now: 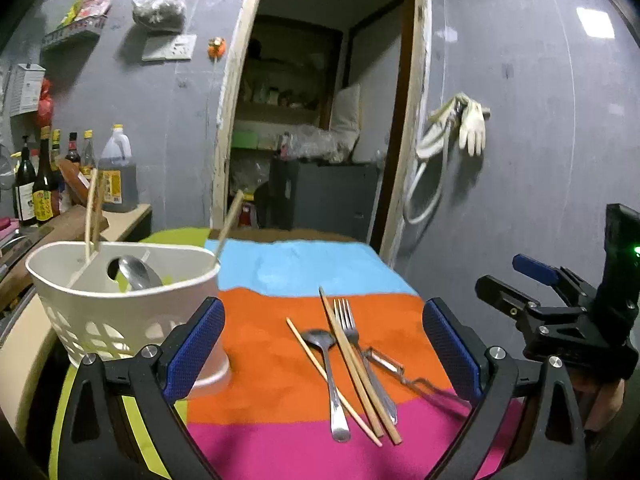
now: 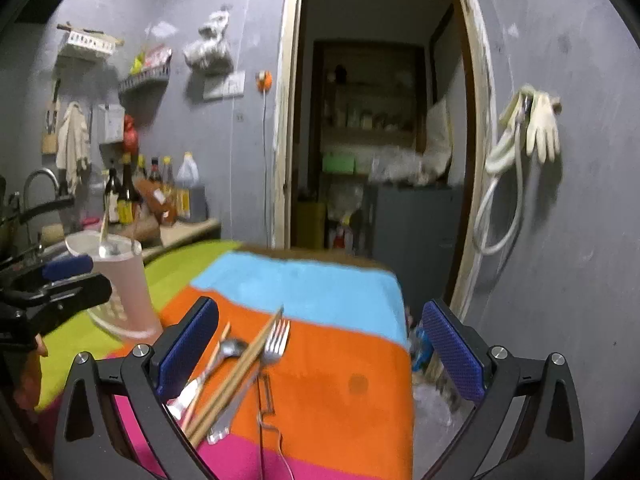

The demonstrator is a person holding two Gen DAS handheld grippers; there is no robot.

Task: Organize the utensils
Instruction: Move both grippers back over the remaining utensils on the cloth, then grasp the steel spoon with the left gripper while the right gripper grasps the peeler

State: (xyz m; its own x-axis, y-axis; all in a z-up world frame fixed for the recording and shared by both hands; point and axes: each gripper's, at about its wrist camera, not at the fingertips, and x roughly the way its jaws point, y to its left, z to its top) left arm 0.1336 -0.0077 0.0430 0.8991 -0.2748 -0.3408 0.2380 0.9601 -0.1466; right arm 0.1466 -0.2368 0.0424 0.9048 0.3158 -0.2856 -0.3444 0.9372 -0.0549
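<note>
Loose utensils lie in a crossed pile on the orange band of a striped cloth [image 1: 280,360]. A steel spoon [image 1: 326,364] lies bowl away from the camera, handle reaching the pink band. A steel fork [image 1: 348,320] lies tines away, mostly under a pair of wooden chopsticks [image 1: 356,364] lying side by side. One single chopstick [image 1: 320,368] runs diagonally under the spoon handle. A metal peeler [image 1: 390,366] with a wire handle sits just right of the pile.

White holder [image 1: 120,304] with lattice sides stands at the cloth's left edge, divided inside; holds a spoon and upright chopsticks.

Left gripper [image 1: 324,354] jaws wide apart, nothing between the pads, above the pile. Right gripper [image 2: 320,354] also wide, empty, over the orange band, the pile by its left finger.
</note>
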